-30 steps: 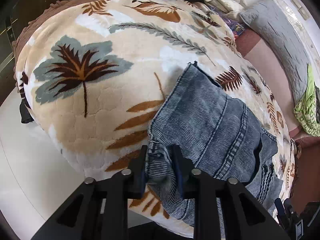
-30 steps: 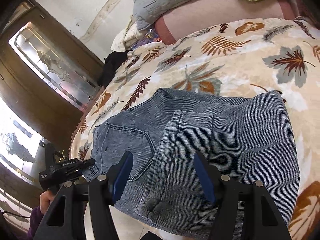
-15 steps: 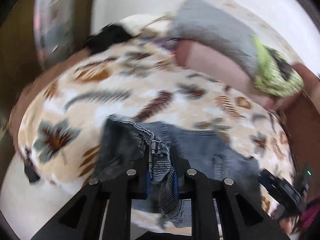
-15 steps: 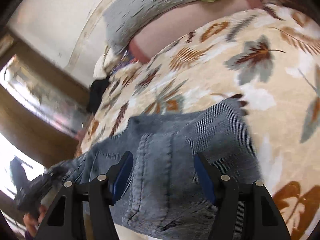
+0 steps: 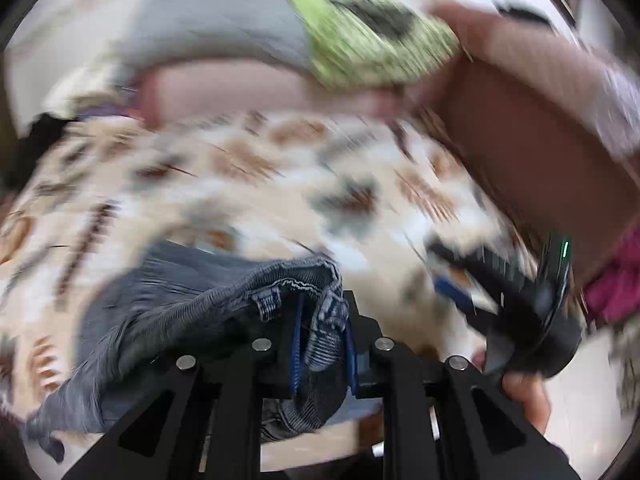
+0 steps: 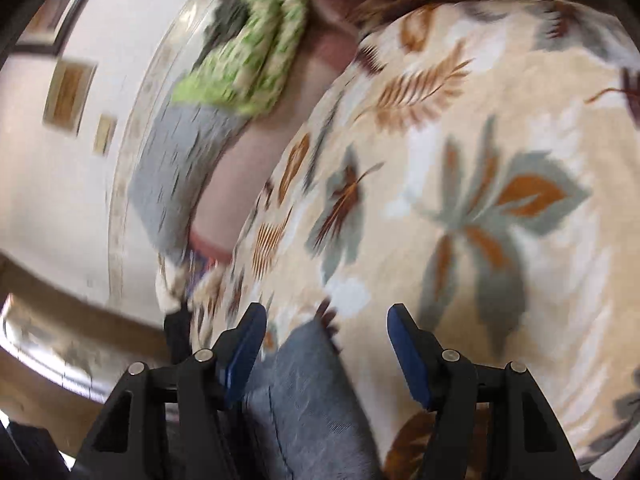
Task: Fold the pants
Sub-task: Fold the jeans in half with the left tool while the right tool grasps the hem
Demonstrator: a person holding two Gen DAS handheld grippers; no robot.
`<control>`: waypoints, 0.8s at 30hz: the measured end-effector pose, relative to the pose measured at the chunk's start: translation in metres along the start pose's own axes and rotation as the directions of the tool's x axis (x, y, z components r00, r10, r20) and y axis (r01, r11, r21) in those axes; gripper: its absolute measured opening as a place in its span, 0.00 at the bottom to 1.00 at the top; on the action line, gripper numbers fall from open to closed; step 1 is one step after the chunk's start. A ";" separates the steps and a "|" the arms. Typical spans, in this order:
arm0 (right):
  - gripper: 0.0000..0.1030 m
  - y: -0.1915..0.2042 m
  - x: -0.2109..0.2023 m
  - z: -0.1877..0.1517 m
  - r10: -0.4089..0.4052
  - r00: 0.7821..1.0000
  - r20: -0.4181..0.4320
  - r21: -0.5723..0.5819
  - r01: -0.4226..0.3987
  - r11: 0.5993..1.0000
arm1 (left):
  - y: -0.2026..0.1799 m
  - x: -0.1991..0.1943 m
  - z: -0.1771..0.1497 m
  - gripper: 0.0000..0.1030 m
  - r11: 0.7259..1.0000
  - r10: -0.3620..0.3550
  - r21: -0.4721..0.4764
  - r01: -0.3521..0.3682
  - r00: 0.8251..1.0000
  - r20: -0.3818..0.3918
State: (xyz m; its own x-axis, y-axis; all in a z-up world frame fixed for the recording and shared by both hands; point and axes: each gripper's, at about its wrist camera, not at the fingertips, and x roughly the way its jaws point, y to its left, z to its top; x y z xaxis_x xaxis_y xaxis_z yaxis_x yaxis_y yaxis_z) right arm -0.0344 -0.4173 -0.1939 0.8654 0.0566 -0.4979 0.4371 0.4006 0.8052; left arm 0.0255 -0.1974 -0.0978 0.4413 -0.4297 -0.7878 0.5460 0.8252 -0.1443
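The blue denim pants [image 5: 168, 300] lie bunched on the leaf-patterned blanket [image 5: 260, 184]. My left gripper [image 5: 322, 332] is shut on a thick fold of the pants' edge and holds it lifted off the bed. My right gripper [image 6: 326, 344] is open and empty, with a corner of the pants [image 6: 308, 392] lying below and between its fingers. The right gripper also shows in the left wrist view [image 5: 516, 312], held by a hand at the right. Both views are blurred by motion.
A grey pillow [image 5: 208, 28], a green patterned cloth [image 5: 372, 44] and a pink bolster [image 5: 232, 88] lie at the head of the bed. A brown headboard [image 5: 532, 160] stands at the right. A white wall [image 6: 60, 184] is to the left.
My left gripper has lifted the pinched denim edge and swung right across the bed, dragging the pants into a bunch. My right gripper has moved back to the pants' corner, still open.
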 end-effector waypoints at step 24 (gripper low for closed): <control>0.64 0.060 0.034 -0.105 0.271 0.706 -0.654 -0.093 -0.431 0.897 | 0.229 -0.109 -0.123 0.63 0.874 0.473 -0.127 -0.468 0.881 0.005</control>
State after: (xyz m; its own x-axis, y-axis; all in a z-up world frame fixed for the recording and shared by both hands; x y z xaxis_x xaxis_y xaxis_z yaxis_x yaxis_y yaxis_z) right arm -0.0044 -0.2952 -0.1960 0.5695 0.7467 -0.3436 -0.0039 0.4205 0.9073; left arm 0.0147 0.0841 -0.1188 0.6506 0.0094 -0.7593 0.1806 0.9693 0.1668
